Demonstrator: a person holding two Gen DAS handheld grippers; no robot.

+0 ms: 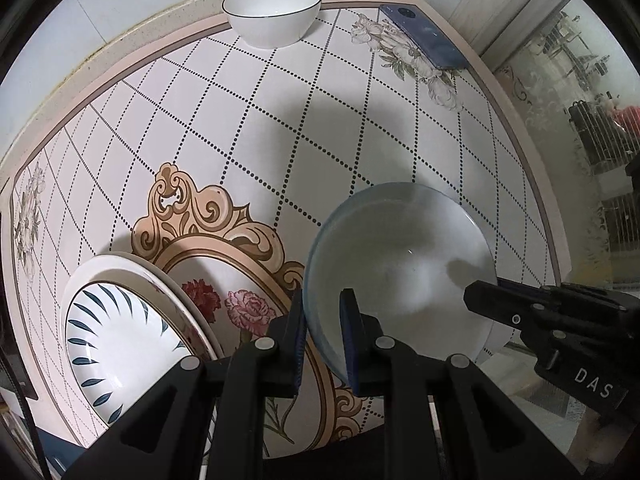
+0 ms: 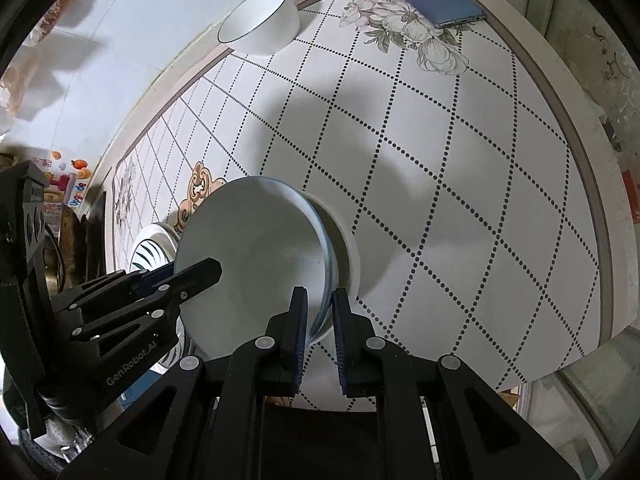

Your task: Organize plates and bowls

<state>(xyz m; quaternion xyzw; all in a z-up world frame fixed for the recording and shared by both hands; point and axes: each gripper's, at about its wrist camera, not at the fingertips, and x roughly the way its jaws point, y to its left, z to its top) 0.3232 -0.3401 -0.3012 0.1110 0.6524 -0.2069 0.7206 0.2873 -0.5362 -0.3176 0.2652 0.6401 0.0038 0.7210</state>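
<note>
Pale blue-rimmed bowl (image 1: pixel 400 272), glazed white inside, faint bluish edge, held over the table (image 1: pixel 280 120) between both tools. Left gripper (image 1: pixel 322 334) closed on its near-left rim: one pad outside the wall, one inside. Right gripper (image 2: pixel 320 332) clamps the opposite rim the same way, rim edge running between its blue pads. In the right wrist view the bowl tilts, mouth turned toward the left tool, and a wider white base shows behind it; whether that base is part of this bowl or a second one nested under it, cannot tell.

Just left of the held bowl, low on the table: a stack of plates (image 1: pixel 120 328), top one white with dark blue leaf strokes, a floral rim showing beneath.

Tabletop is white with dotted diamond grid and a rose medallion.

Far edge, by the wall: white bowl (image 1: pixel 272 12) with thin dark rim line, upright, well apart from the grippers. Far right corner: blue phone (image 1: pixel 424 36), lying flat.
</note>
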